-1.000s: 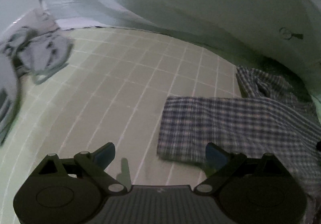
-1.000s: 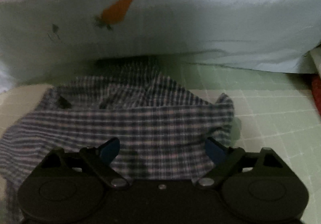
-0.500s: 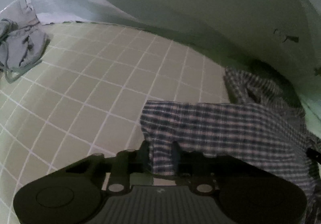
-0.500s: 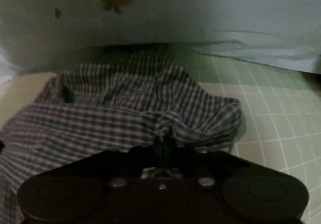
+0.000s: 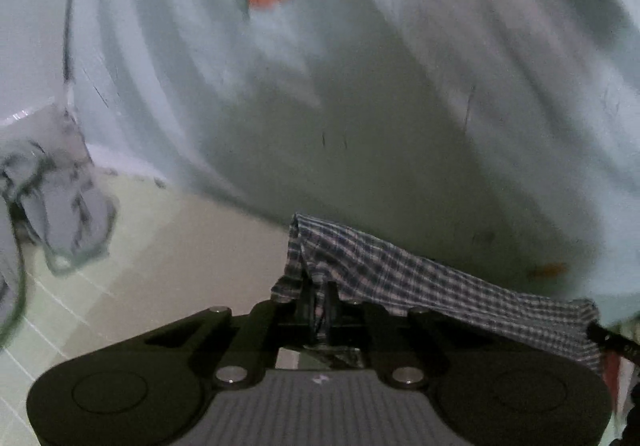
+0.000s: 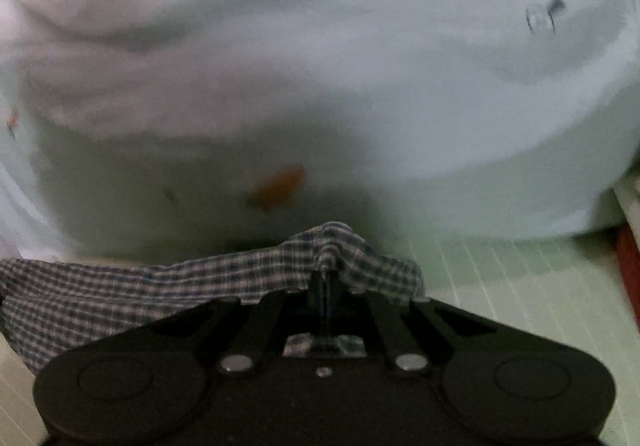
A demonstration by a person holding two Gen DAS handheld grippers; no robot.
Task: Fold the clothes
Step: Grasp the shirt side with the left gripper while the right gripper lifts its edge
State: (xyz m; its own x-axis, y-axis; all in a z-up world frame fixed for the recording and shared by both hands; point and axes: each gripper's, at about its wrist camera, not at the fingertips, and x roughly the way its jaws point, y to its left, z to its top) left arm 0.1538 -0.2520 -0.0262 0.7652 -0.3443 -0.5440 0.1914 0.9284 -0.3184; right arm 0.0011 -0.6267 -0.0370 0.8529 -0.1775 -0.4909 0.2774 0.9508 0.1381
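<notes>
So the surface is a pale green mat with a white grid, and a big pale blue sheet with little orange carrot prints fills the background. A crumpled grey patterned garment sits off to the left. Half a second ago the blue-and-white checked cloth was just pinched on the mat; now it's lifted and stretched between both tools. The left gripper and right gripper are each clamped tight on a bunched edge.
</notes>
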